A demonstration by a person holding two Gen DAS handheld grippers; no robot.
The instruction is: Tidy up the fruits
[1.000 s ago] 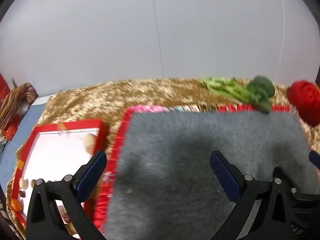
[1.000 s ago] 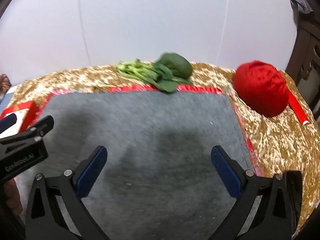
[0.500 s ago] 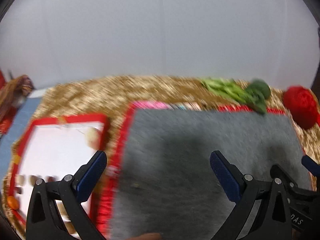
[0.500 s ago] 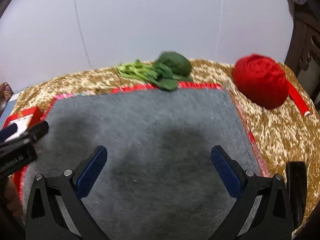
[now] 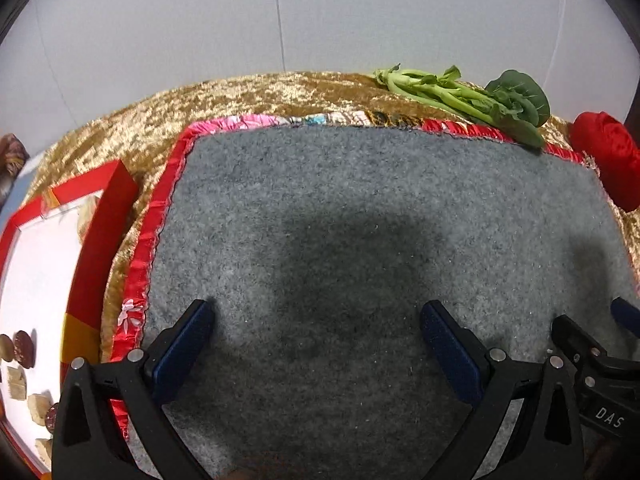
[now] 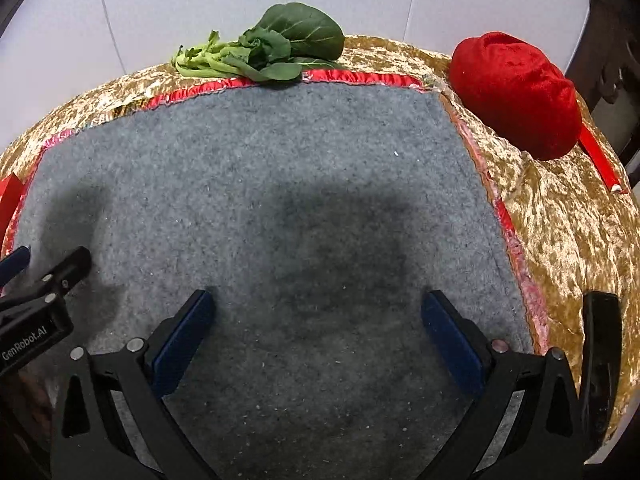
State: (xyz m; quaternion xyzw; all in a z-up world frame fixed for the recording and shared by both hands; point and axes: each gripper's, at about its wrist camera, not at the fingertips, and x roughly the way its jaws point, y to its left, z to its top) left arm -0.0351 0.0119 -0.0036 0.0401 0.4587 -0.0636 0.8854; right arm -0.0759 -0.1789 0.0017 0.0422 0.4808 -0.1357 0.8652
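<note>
At far left a red-framed tray with a white floor holds small brown and tan pieces, too small to identify. The left gripper and right gripper hover over the grey felt mat, jaws spread wide, empty. A leafy green bunch, pale stalks and dark leaves, lies at the mat's far edge; a red velvet bundle sits right.

- left gripper hovers over the grey mat, fingers spread (nothing between them);
- leafy greens at the mat's far edge;
- red tray left
</note>
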